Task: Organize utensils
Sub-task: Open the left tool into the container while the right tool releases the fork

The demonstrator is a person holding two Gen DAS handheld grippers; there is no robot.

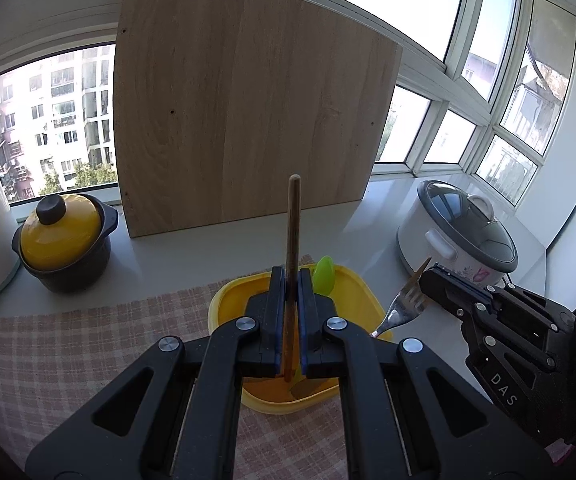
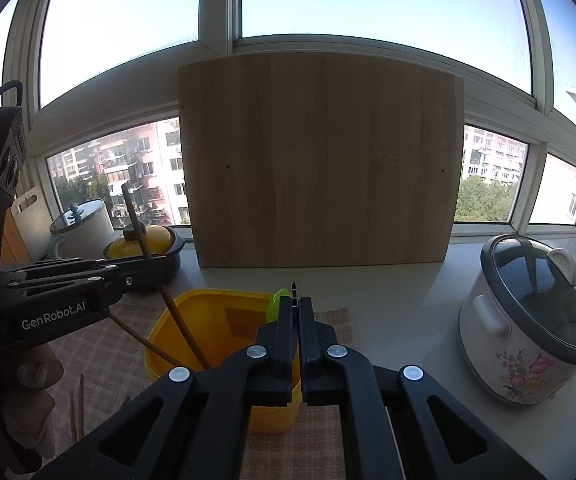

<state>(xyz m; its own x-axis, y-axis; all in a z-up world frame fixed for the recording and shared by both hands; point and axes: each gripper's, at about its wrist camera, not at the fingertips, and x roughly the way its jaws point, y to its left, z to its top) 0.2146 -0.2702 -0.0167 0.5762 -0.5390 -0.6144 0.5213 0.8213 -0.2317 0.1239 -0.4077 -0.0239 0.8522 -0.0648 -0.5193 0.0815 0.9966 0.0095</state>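
Over the yellow container, left gripper clamps a wooden utensil, its head hidden; right gripper pinches a fork.

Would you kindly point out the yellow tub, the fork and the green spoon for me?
yellow tub (image 2: 208,322): right wrist view, inner wall.
fork (image 1: 402,307): left wrist view, neck below the tines.
green spoon (image 1: 323,276): left wrist view, bowl.

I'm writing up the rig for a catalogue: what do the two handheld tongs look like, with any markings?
Both tongs are matte black plastic linkages with triangular cut-outs, round silver rivets and flat black jaw plates edged in blue. The left tongs carry white "GenRobot.AI" lettering on the side and a black cable looped behind their housing. The right tongs show white letters "DAS" on the body.
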